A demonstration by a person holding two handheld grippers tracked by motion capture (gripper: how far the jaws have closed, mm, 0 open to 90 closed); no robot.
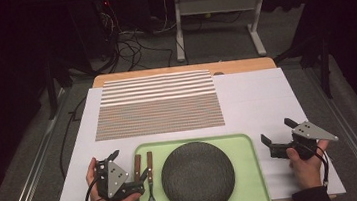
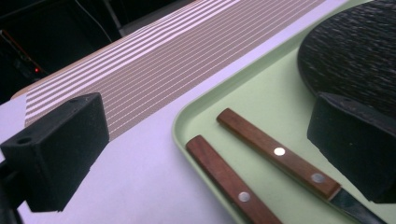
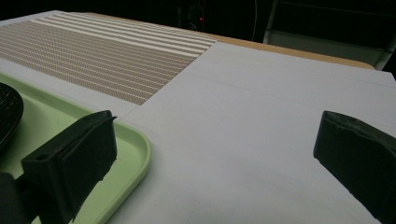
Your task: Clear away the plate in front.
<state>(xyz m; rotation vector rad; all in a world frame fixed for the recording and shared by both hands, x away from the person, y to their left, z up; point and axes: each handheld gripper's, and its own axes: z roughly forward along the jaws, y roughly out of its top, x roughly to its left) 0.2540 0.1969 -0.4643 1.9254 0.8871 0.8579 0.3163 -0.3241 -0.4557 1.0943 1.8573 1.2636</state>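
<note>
Left gripper (image 1: 132,169): jaws wide apart, holding nothing; poised at left rim of tray, straddling the handle ends of the cutlery.
Knife (image 1: 136,183): on tray, leftmost; wooden handle toward far edge, blade toward near edge; long axis running near-to-far, slightly tilted.
Fork (image 1: 150,186): just right of knife, near parallel, tines toward near edge; close to it, not clearly touching.
Bearing: both handles (image 2: 278,152) directly ahead between the open jaws in the left gripper view; left hand much the nearer.
Plate (image 1: 198,177): dark, round, mid-tray; just right of fork, little spare room on that side.
Tray (image 1: 241,141): green, raised rim; lift needed to clear it.
Placemat (image 1: 157,104): striped, beyond tray, bare, open landing room.
Right gripper (image 1: 280,137): jaws apart, empty; over white cover right of tray, well apart from cutlery.
Judged next: close on one handle, lift up and away toward the placemat.
</note>
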